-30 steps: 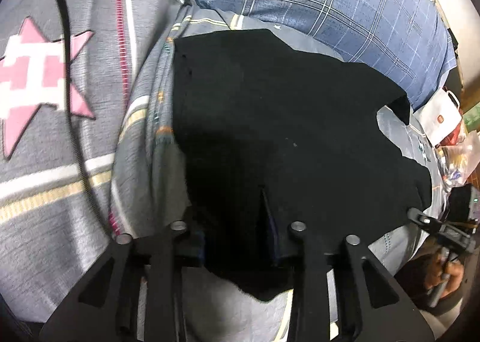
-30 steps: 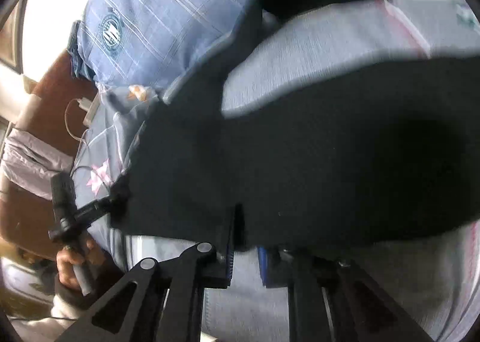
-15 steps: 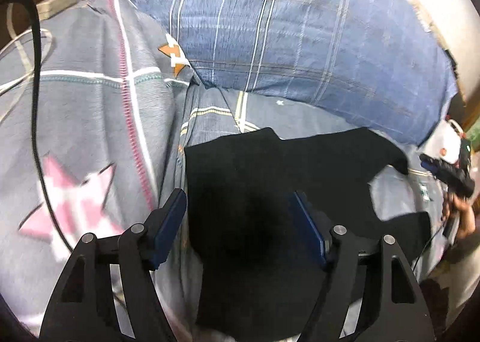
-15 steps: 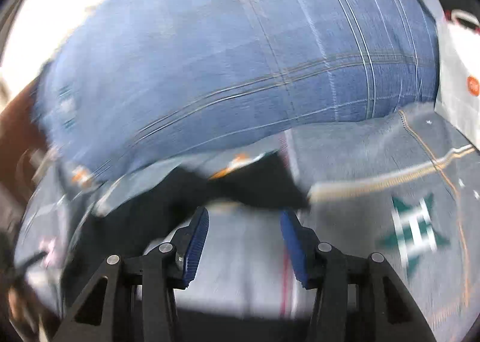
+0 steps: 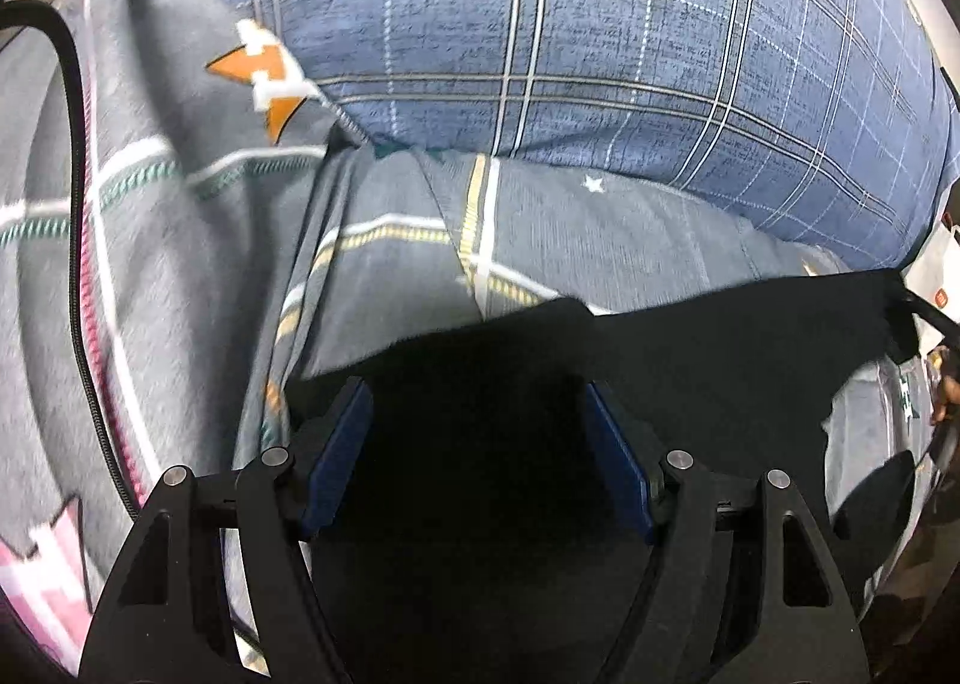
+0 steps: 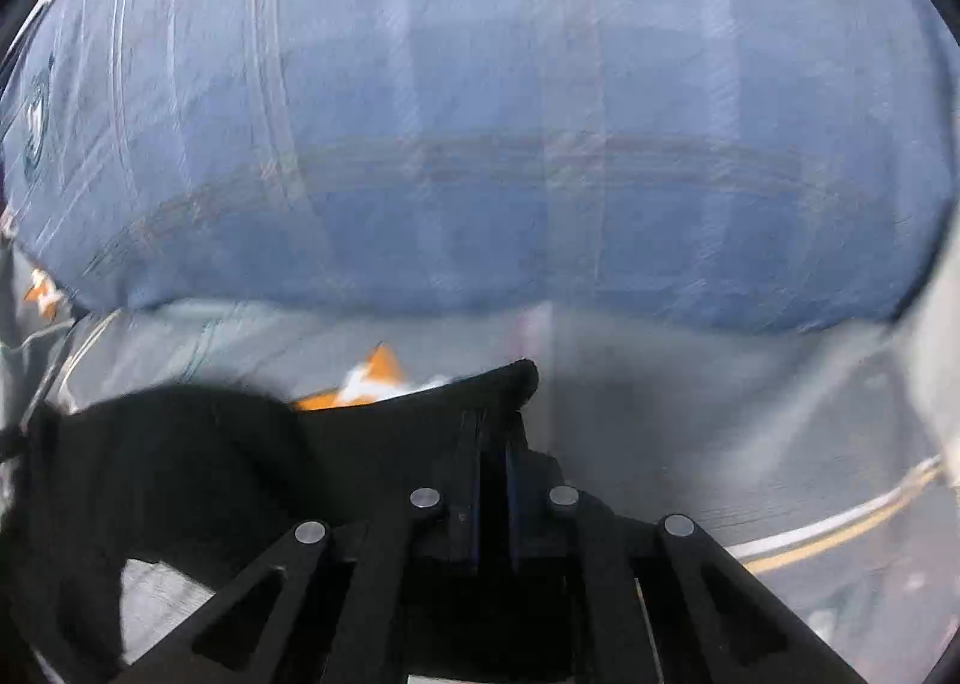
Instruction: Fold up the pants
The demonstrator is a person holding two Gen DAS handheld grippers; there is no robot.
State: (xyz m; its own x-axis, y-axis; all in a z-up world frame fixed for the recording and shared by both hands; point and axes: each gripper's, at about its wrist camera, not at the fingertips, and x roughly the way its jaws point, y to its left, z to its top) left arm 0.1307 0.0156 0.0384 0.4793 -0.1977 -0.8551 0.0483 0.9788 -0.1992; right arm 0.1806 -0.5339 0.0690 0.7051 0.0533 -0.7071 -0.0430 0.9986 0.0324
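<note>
Only at right wrist: right tool (image 6: 493,444) clamping black pants (image 6: 180,456).

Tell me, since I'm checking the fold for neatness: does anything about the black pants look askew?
Yes. The black pants lie with a slanted, uneven top edge on the grey bedsheet, one corner pulled up where the right tongs pinch it.

No legible text, number or brand in either view. Left wrist view: white bag (image 5: 945,288) at the right edge, just right of the blue plaid pillow (image 5: 600,36), carries a small orange-red mark; its characters are too small to read. Right wrist view: round emblem (image 6: 33,126) on the pillow's far left end is motion-blurred and unreadable.
</note>
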